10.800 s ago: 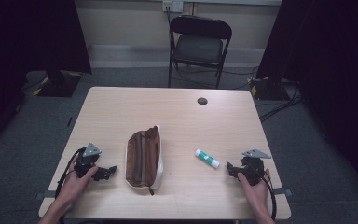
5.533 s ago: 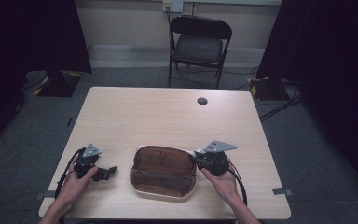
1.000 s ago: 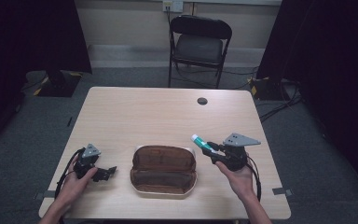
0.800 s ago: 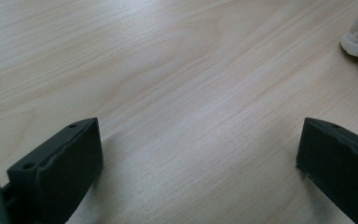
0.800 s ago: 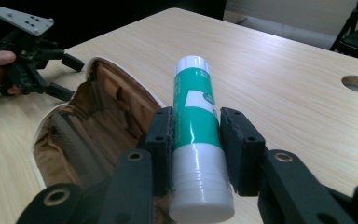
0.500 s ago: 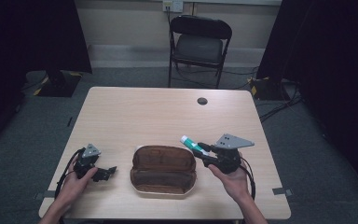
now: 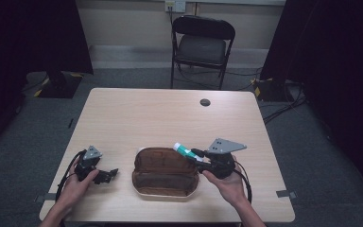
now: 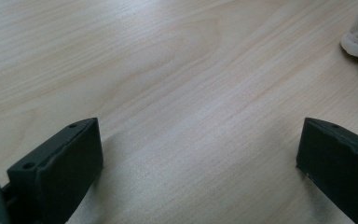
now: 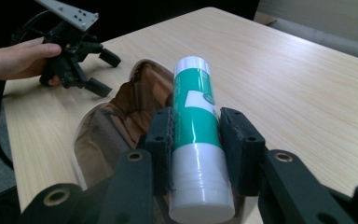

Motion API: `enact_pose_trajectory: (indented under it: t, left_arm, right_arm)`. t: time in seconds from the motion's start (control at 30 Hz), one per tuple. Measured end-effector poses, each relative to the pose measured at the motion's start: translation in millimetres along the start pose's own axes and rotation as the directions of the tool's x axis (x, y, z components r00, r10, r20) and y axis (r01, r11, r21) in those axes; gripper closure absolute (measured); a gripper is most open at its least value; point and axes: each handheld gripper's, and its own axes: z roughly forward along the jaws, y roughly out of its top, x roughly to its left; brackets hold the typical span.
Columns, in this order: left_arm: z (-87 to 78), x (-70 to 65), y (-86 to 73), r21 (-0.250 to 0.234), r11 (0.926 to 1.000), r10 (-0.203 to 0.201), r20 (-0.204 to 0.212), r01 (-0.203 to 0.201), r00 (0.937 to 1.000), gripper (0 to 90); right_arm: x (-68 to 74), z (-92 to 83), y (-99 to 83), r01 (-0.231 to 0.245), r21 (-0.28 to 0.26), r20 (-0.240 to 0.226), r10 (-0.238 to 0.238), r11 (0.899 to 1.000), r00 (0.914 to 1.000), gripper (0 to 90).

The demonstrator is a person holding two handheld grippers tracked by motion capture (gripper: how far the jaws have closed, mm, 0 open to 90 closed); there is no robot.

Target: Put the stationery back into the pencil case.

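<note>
A pale wood bench [image 7: 160, 113] carries everything, with a dark folding chair [image 7: 202, 45] standing beyond its far edge on the grey floor. Near the front edge of the bench lies an open brown pouch [image 7: 164, 171] with a pale rim, its mouth facing up. At the pouch's right end the right tool [image 7: 194, 157] is clamped on a green and white tube [image 7: 183, 151]; in the right gripper view the 2 black jaws press the tube's sides, and the tube's far end reaches out over the pouch's open mouth. Left of the pouch, and apart from it, the left tool [image 7: 108, 175] rests low on the bench in the person's hand, its 2 jaws spread wide with bare wood between them. A small dark disc [image 7: 204, 102] sits near the bench's far edge.
</note>
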Motion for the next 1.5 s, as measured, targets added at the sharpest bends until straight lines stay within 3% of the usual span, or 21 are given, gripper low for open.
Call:
enact_pose_trajectory:
  t: [0.27, 0.53, 0.87, 1.17, 1.5]
  left_arm:
    - [0.0, 0.0, 0.0, 0.0, 1.0, -0.001, 0.0, 0.001, 1.0, 0.0]
    - [0.1, -0.7, -0.2, -0.005, 1.0, -0.004, -0.003, 0.004, 1.0, 0.1]
    - [-0.1, -0.3, -0.2, -0.002, 1.0, 0.0, -0.003, 0.0, 1.0, 0.0]
    - [0.0, -0.4, -0.2, -0.002, 1.0, 0.0, -0.002, 0.0, 1.0, 0.1]
    - [0.0, -0.4, -0.2, -0.002, 1.0, -0.001, -0.002, 0.001, 1.0, 0.1]
  right_arm:
    - [12.4, 17.1, 1.1, 0.024, 0.033, -0.044, -0.022, 0.999, 0.9988, 65.9]
    - [24.0, 26.4, 11.3, 0.046, 0.023, -0.074, -0.044, 0.999, 0.9963, 65.9]
    - [44.6, 59.4, 15.6, 0.071, 0.053, -0.137, -0.064, 0.996, 0.9885, 65.9]
    - [49.4, 80.9, 3.6, 0.08, 0.11, -0.152, -0.062, 0.991, 0.9864, 65.9]
    - [41.2, 95.9, -4.7, 0.069, 0.156, -0.152, -0.045, 0.985, 0.9873, 65.7]
